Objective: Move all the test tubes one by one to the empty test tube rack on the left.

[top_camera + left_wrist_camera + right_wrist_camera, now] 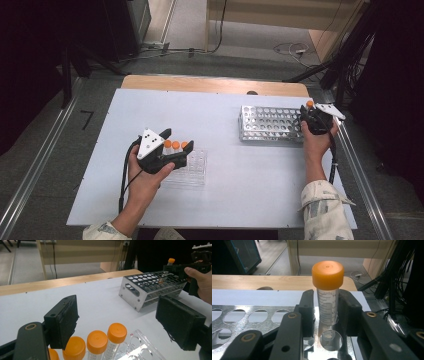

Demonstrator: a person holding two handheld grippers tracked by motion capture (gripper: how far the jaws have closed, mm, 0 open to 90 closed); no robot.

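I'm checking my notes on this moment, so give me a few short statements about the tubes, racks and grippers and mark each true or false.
1. The right gripper is shut on an orange-capped tube. True.
2. That tube is over the clear plastic rack. False: it is over the metal rack.
3. The left gripper is open. True.
4. The capped tubes by the left gripper lie flat on the table. False: they stand upright in the clear plastic rack.
5. The caps are blue. False: they are orange.
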